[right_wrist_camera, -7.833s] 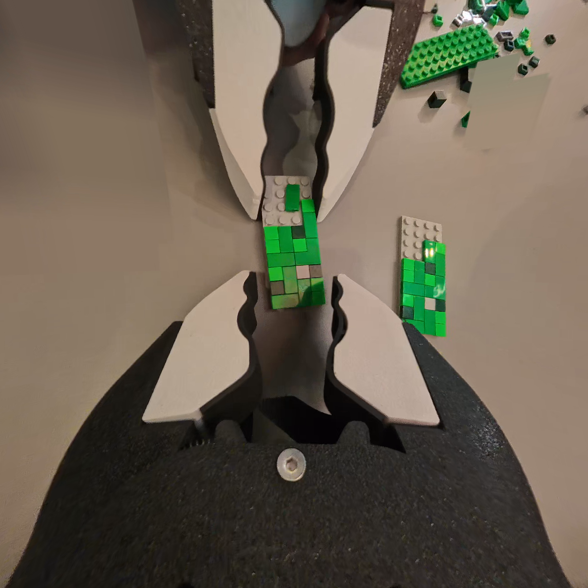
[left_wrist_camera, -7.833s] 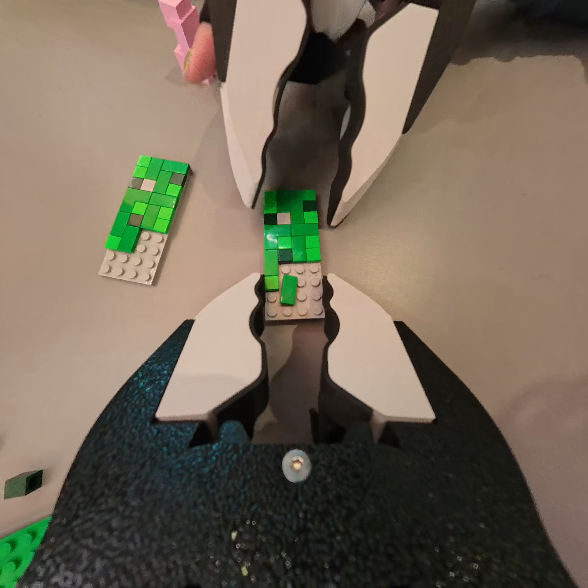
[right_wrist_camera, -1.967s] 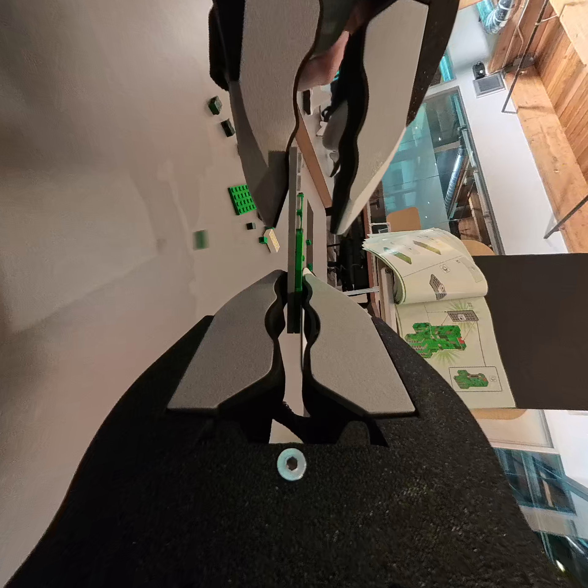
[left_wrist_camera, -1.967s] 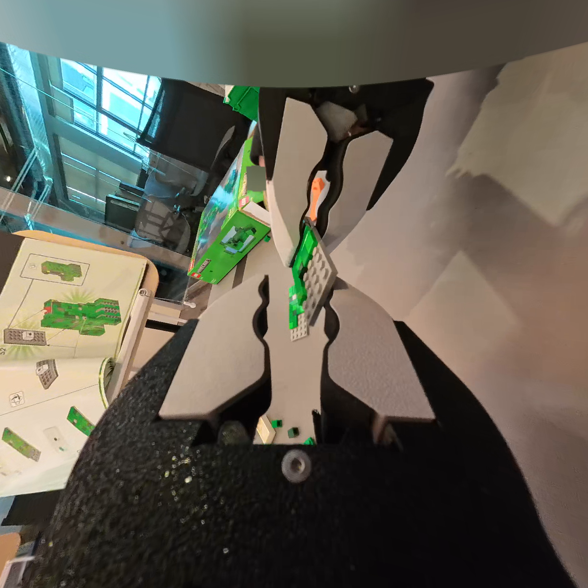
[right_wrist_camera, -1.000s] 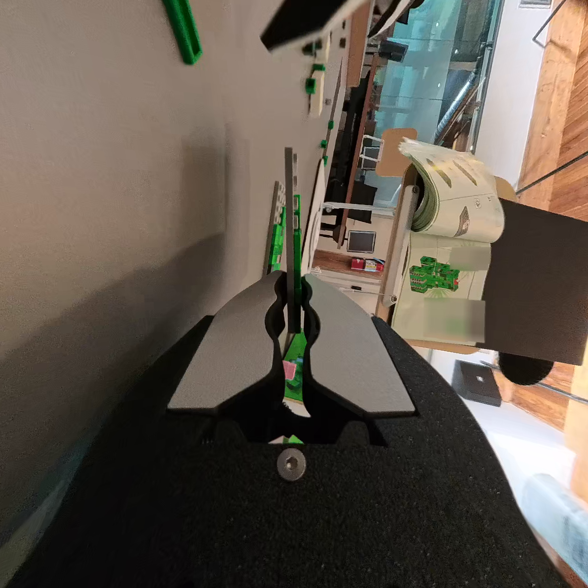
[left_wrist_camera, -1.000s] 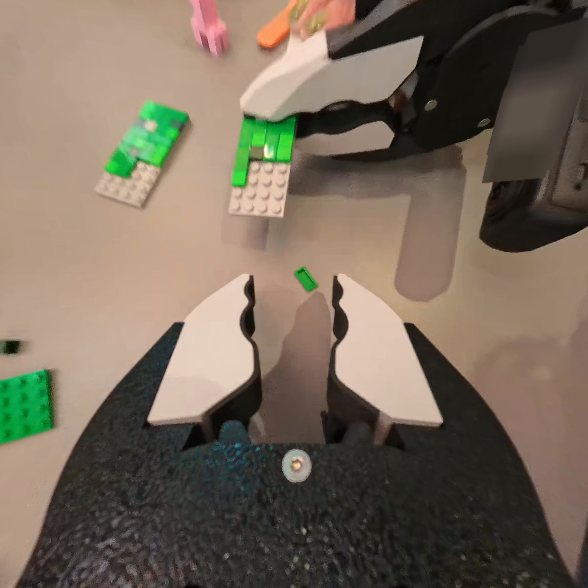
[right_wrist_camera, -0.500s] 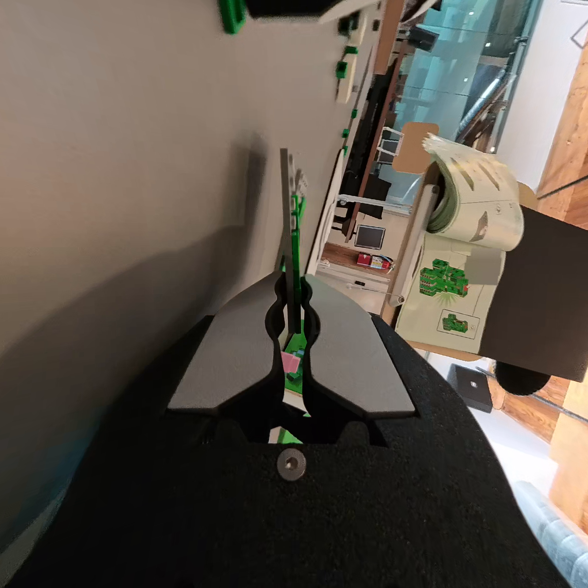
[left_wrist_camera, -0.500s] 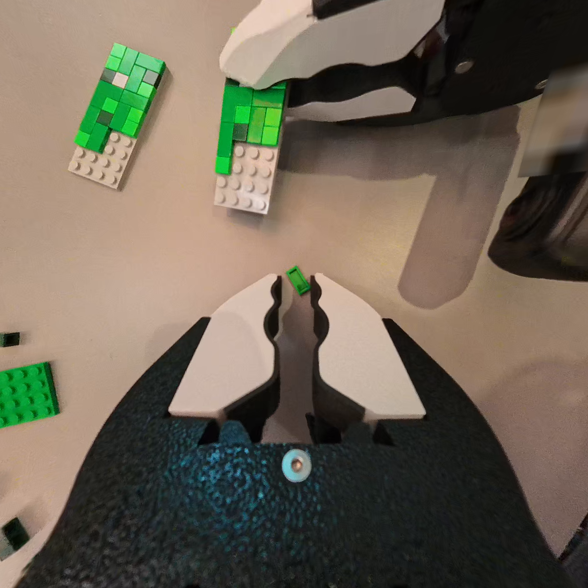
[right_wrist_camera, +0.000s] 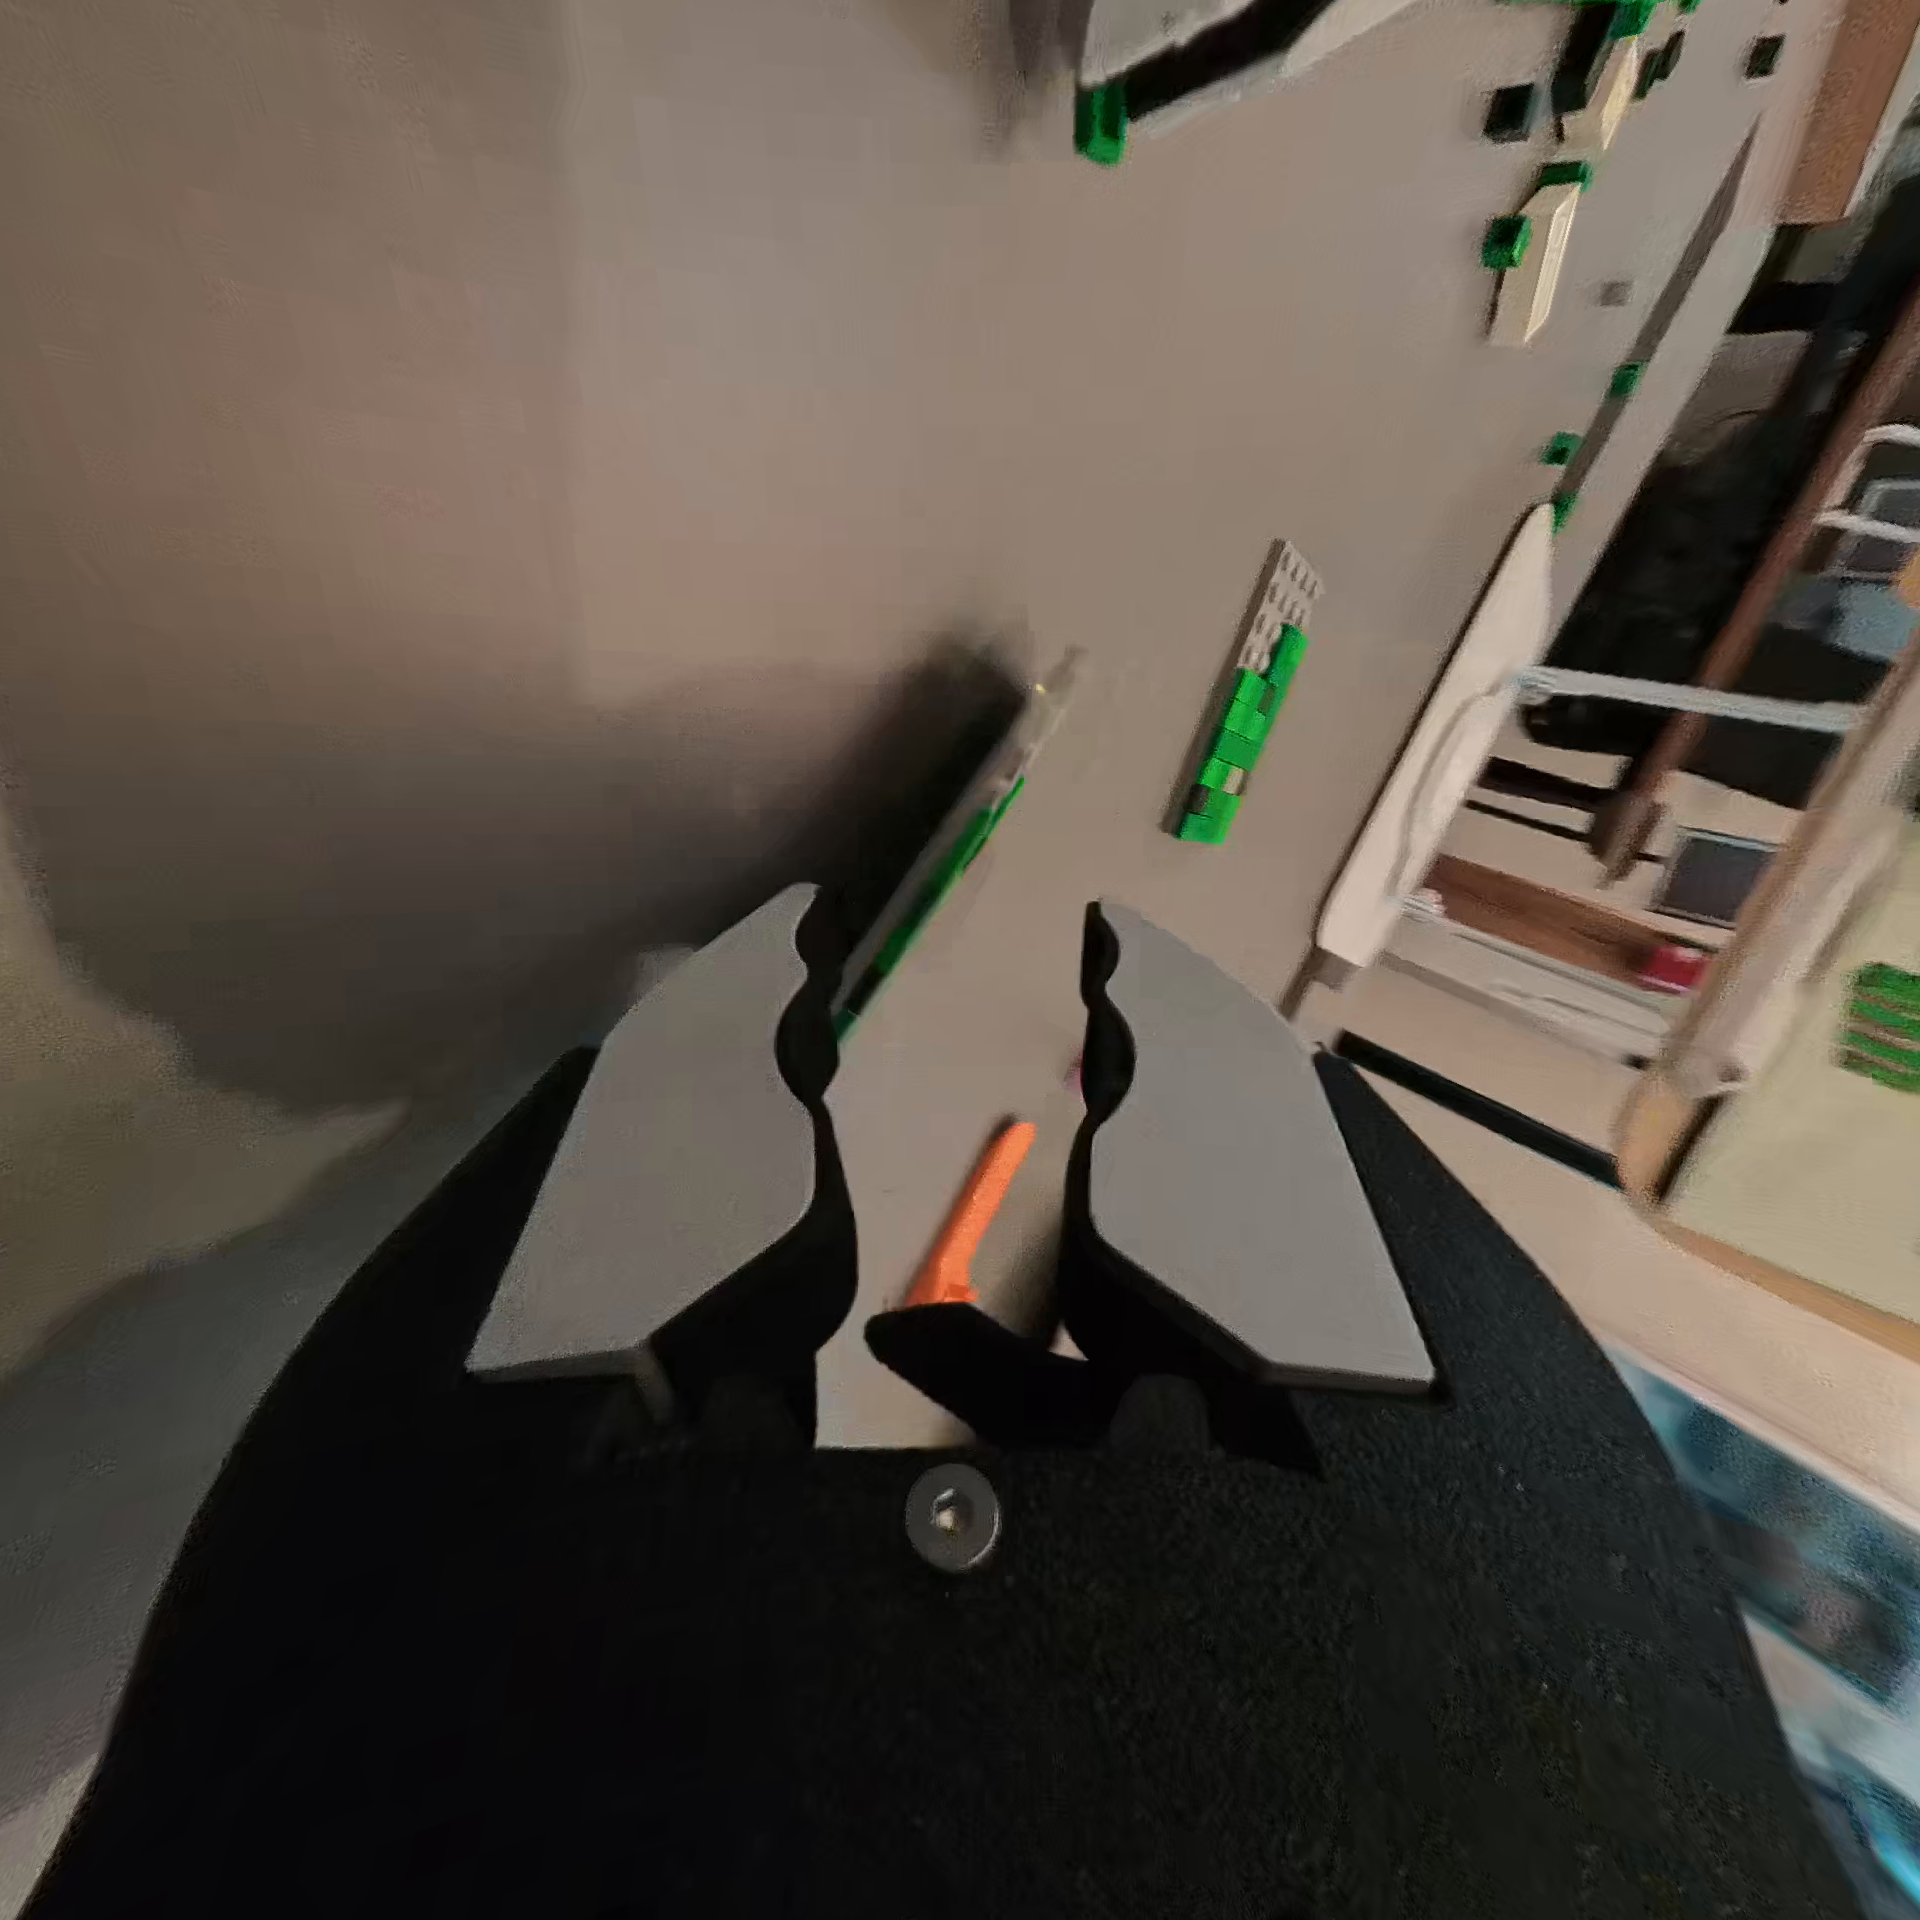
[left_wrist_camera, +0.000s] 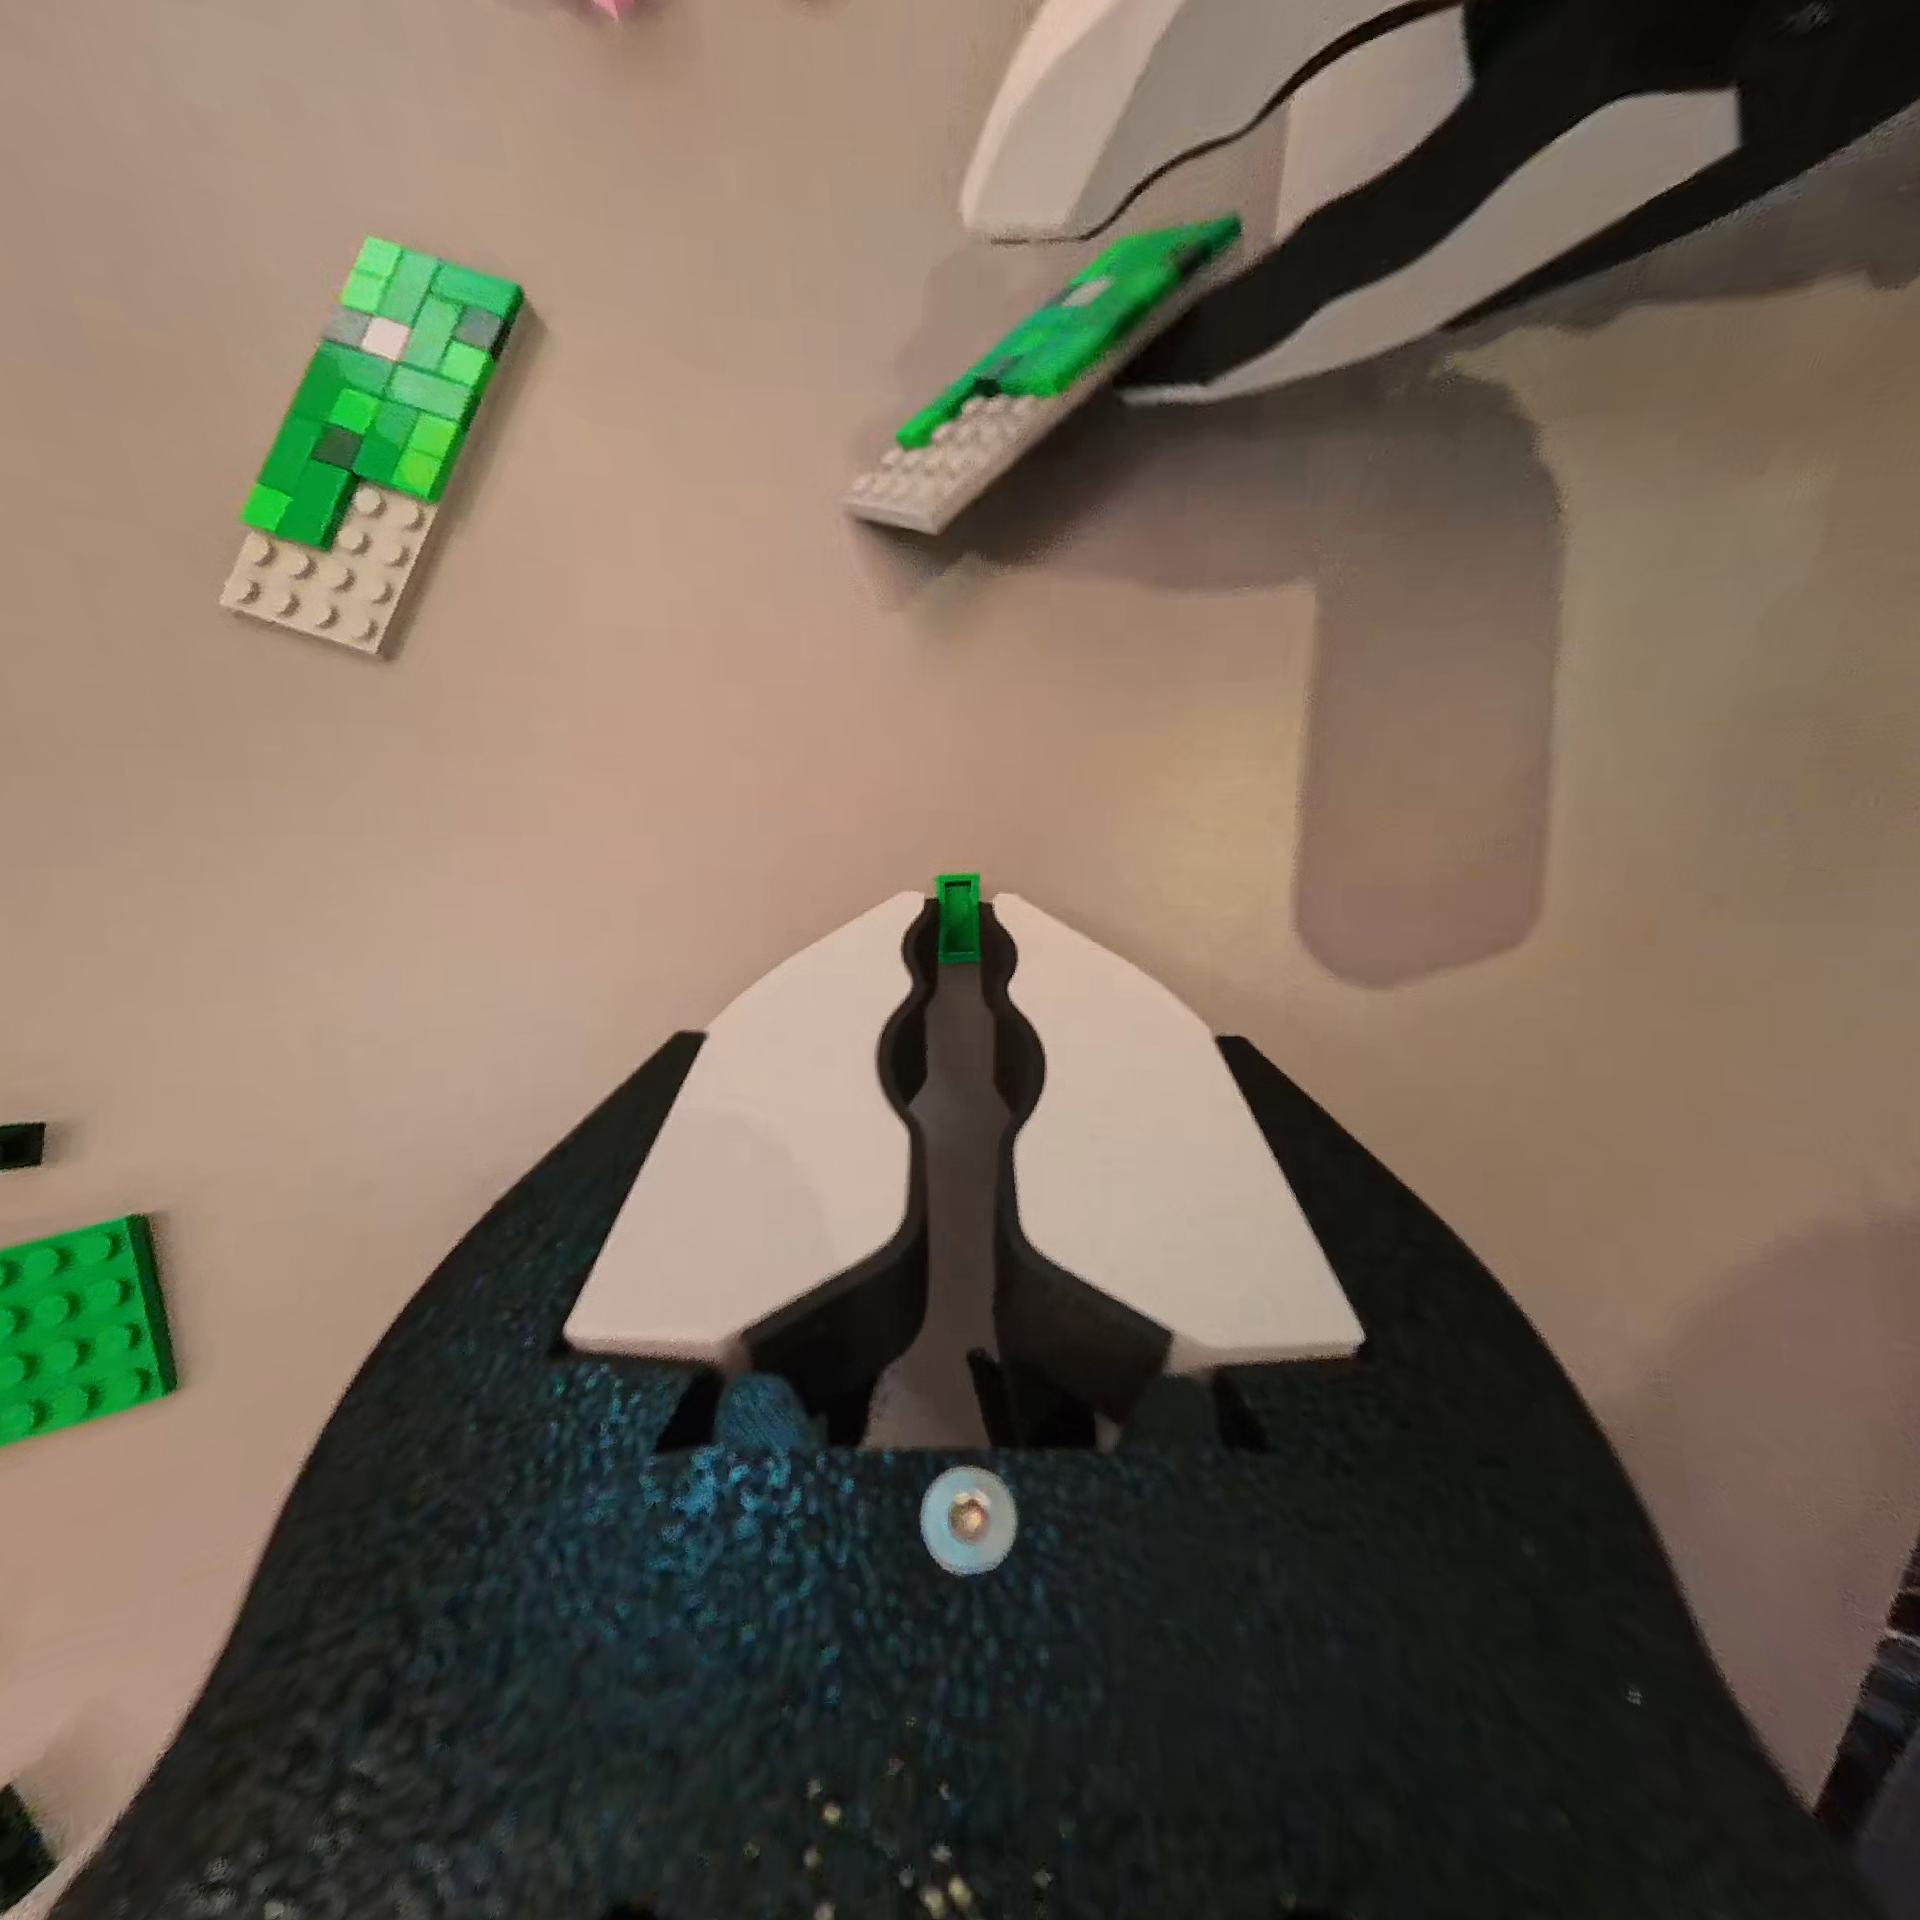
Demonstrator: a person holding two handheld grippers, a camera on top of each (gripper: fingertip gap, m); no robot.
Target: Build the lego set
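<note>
Only R view shows orange tool (right_wrist_camera: 975,1216).

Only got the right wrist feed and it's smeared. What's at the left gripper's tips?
Observer: The left gripper is shut on a small green tile, pinched at the very tips with its hollow underside facing the camera.
Operator: The plate by my left finger, is it lying flat?
Observer: No, it's tilted. The grey plate with green tiles has its far end up between the spread fingers of the right gripper and its bare-stud end low, near the table.
Operator: Anything to the side of it?
Observer: A second tiled plate lies flat on the table, apart from both grippers.
</note>
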